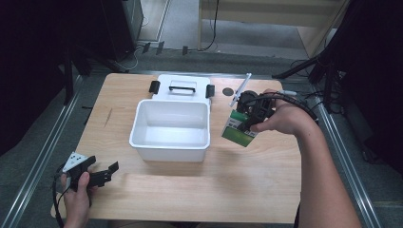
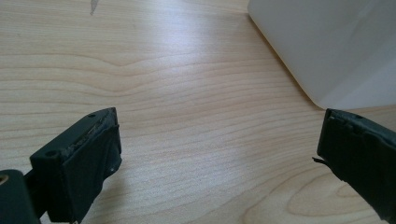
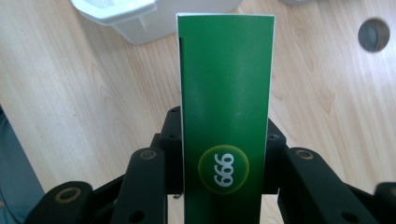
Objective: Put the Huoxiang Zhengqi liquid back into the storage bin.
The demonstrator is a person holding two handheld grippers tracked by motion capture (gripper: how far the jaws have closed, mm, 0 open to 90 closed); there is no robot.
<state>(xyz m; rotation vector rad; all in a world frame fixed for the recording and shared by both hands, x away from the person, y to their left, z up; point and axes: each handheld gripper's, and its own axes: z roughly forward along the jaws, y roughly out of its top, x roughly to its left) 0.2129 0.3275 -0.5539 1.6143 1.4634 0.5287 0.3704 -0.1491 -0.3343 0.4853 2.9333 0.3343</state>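
Right gripper [image 1: 251, 115] holds a green box [image 1: 239, 130] above the table [image 1: 190, 199], just right of the white bin [image 1: 171, 124]. Jaws closed on the box's two narrow edges, seen plainly in the right gripper view, where the box [image 3: 226, 93] stands up between them with a round "999" mark low on its face. In the high view the box is tilted, its lower end hanging clear of the wood.

Left gripper [image 1: 97, 175] rests at the near left corner, jaws wide apart, nothing between them. In the left gripper view one corner of the bin [image 2: 336, 46] sits ahead and to the right.

The bin is open and looks empty. Its lid [image 1: 181, 87] lies flat just behind it, on the far side, with a black handle and two black clips.

Risks, as judgement:
- Grip appears to sit low on the box, most of its length sticking out past the jaws. A quick swing could pivot or slip it.
- It looks like light cardboard; a harder squeeze may crush it.
- If it is headed for the bin, the tilted lower corner could catch the right rim and twist the box loose.
- Released too high, it may land on edge and topple against the wall.
- The bin is unsteadied, with the left gripper well apart from it, so a knock could shift it.
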